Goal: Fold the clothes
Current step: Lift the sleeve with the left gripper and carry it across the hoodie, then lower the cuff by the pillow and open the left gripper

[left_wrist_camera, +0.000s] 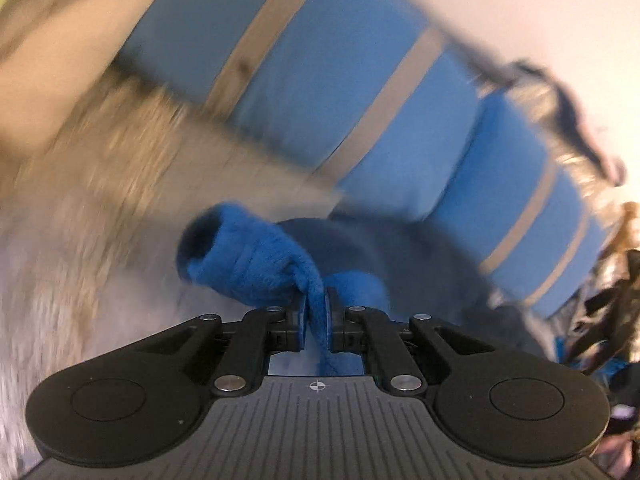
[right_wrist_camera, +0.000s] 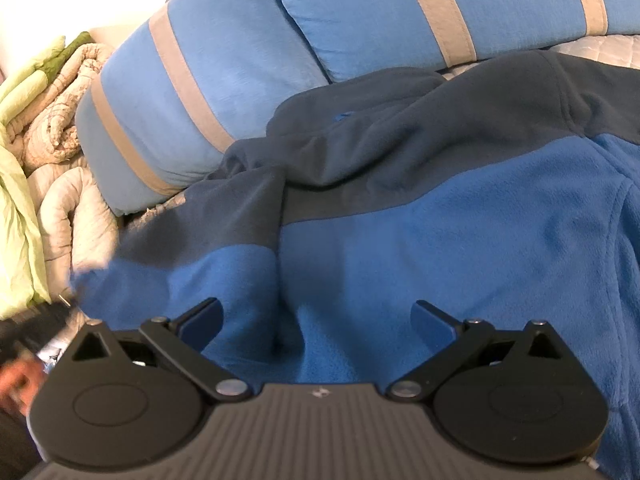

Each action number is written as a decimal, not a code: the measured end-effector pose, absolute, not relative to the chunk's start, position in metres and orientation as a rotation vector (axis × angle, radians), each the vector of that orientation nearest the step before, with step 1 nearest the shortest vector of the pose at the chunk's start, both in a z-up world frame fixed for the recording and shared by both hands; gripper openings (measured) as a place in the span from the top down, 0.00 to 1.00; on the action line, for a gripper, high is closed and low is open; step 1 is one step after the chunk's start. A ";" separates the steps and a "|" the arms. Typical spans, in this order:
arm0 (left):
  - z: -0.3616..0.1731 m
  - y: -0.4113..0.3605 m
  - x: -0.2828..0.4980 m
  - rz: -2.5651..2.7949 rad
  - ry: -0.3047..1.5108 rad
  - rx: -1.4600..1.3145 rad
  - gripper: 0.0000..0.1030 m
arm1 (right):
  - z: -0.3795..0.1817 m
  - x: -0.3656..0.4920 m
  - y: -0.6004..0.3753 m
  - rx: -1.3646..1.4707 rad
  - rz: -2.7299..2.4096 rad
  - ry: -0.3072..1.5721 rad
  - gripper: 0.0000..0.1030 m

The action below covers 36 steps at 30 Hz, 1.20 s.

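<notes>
I have the left gripper (left_wrist_camera: 318, 312) clamped on the cuff end of a blue fleece sleeve (left_wrist_camera: 240, 256), the cloth pinched tight between its 2 pads, the cuff opening sticking out to the left of the jaws. That view is smeared with motion blur, so I read little beyond the striped blue pillows (left_wrist_camera: 320, 80) ahead. The right gripper (right_wrist_camera: 318, 320) has its jaws wide apart, hovering low over the fleece jacket (right_wrist_camera: 460, 240), holding nothing; whether its pads touch the fabric I cannot tell. The jacket lies spread on the bed, its dark grey upper part up against 2 striped pillows (right_wrist_camera: 192, 92), with a rumpled quilt (right_wrist_camera: 60, 120) off to the left. My judgement: I am in the sleeve-folding step, early in the fold. Next I need to carry the cuff across onto the jacket's body, lay it flat without twisting, and perhaps use the free right gripper to pin the body so it does not drag.
</notes>
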State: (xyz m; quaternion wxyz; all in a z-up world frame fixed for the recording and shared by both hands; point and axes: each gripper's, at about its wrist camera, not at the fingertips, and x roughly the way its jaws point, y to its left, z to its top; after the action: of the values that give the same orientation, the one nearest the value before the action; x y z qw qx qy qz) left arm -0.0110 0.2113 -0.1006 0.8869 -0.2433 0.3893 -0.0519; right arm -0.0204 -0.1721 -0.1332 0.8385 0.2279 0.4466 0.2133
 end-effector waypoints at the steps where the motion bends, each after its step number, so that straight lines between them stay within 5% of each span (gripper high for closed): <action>1: -0.116 0.217 -0.011 -0.094 0.852 -0.550 0.91 | -0.133 -0.020 -0.172 0.481 0.451 0.946 0.00; 7: -0.153 0.248 -0.020 -0.101 0.923 -0.828 0.89 | -0.136 -0.018 -0.174 0.484 0.449 0.962 0.00; 11: -0.154 0.267 -0.029 -0.114 0.911 -1.002 0.57 | -0.134 -0.021 -0.175 0.480 0.459 0.957 0.00; 26: -0.177 0.301 -0.048 -0.001 0.891 -1.379 0.57 | -0.135 -0.020 -0.173 0.476 0.462 0.958 0.00; 36: -0.172 0.304 -0.069 0.089 0.875 -1.394 0.57 | -0.134 -0.018 -0.173 0.479 0.463 0.962 0.00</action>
State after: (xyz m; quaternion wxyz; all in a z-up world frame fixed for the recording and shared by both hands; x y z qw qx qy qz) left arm -0.0693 0.3036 -0.1722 0.6793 -0.6207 0.3895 0.0395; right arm -0.0183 -0.1727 -0.1345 0.8335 0.2262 0.4542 0.2187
